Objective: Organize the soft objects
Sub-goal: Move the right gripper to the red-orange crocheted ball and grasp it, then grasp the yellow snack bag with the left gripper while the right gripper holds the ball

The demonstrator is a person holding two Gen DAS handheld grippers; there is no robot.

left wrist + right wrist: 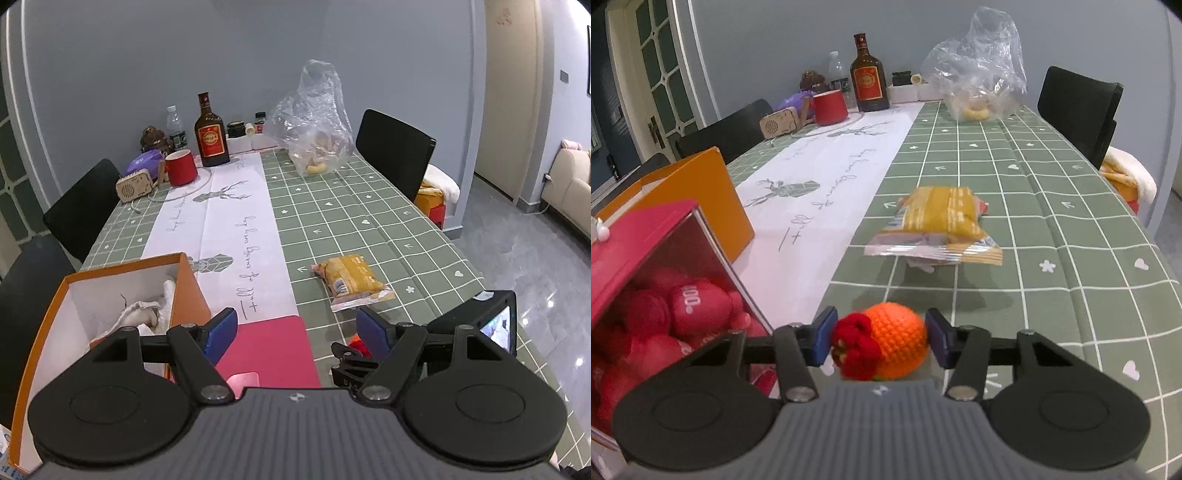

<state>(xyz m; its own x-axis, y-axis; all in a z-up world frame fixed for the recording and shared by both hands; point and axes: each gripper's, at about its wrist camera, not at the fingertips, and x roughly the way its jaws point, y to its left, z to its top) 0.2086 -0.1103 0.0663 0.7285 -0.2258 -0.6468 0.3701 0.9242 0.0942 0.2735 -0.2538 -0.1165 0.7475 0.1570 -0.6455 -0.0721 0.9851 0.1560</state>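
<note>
One crochet ball [892, 345], orange with red trim, sits between the right gripper [879, 341] fingers, both pads touching it. Left of those fingers, red box [646, 236] of red plushies [698, 304]. Ahead, snack bag [942, 225]. Left gripper [295, 328] spread wide, holding nothing; orange box [44, 328] left of its fingers.

Crocheted yarn ball [894, 341], glossy foil snack packet [938, 229], checked tablecloth [1052, 206].

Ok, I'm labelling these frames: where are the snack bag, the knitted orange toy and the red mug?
snack bag [942, 218], right wrist view, on its yellow middle.
knitted toy [899, 341], right wrist view, on its orange body.
red mug [180, 167], left wrist view, on its side wall.
</note>
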